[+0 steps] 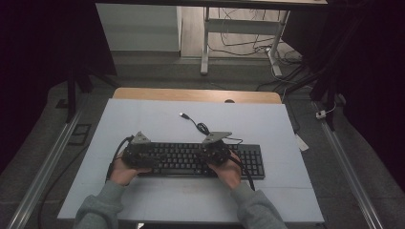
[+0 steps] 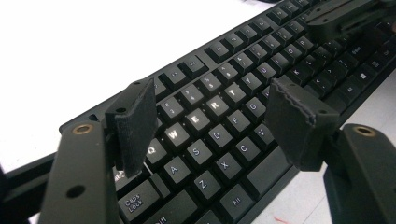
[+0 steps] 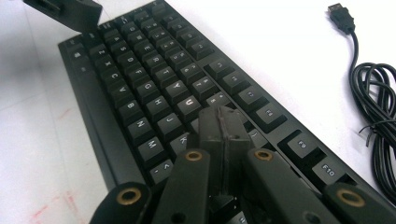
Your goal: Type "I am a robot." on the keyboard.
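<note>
At the left of the high view, the left hand-held gripper hovers over the left end of the black keyboard, which lies lengthwise on the near half of the white bench. Its own view shows the jaws spread wide with nothing between them, the letter keys around Q, W, E, S and D framed in the gap just below the pads. Toward the middle and right, the right hand-held gripper sits over the keys near J, K and M, its jaws pressed together into a single blunt tip that holds nothing and appears to touch or nearly touch the key row. The work in hand looks like pressing keys, so the closed tip should come straight down on one keycap, centred, without catching its neighbours, and lift cleanly; the open left jaws would do better closed first, since spread pads could strike two keys at once. Farther right, the keyboard's coiled cable and its unplugged USB plug lie loose on the bench beyond the keyboard.
</note>
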`<state>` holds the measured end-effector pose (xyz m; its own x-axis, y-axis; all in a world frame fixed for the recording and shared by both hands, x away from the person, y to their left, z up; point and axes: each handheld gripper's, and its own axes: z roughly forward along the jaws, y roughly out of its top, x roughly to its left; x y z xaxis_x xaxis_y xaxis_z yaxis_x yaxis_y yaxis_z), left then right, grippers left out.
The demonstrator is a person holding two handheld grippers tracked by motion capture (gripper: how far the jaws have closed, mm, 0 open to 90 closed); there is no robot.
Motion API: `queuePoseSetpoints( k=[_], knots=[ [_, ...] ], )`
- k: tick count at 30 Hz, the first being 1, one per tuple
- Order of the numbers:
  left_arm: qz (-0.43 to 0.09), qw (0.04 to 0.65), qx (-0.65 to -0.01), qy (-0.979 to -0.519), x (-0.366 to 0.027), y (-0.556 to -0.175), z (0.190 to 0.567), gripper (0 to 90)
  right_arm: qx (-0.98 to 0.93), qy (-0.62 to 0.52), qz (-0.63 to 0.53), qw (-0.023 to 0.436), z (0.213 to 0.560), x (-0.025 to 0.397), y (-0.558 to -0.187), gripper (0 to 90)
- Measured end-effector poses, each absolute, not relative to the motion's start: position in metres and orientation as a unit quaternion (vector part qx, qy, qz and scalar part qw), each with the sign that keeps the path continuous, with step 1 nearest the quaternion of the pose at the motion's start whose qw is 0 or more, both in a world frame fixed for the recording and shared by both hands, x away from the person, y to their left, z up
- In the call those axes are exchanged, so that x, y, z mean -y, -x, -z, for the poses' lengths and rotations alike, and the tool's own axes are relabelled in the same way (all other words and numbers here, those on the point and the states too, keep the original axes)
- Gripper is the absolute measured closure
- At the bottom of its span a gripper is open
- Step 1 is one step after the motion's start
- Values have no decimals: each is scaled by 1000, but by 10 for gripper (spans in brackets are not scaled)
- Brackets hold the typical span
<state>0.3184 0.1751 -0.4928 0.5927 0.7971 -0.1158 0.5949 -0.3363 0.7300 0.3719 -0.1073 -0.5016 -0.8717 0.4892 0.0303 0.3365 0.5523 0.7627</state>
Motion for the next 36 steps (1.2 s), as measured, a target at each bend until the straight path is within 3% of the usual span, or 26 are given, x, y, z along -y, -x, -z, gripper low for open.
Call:
queuePoseSetpoints(
  k=[23, 36],
  knots=[
    [-137, 377, -431, -808, -176, -318, 494, 342, -883, -241, -390, 103, 518, 98, -380, 894],
    [-140, 389, -429, -803, -178, -317, 491, 342, -866, -255, -419, 101, 506, 112, -375, 882]
  ],
)
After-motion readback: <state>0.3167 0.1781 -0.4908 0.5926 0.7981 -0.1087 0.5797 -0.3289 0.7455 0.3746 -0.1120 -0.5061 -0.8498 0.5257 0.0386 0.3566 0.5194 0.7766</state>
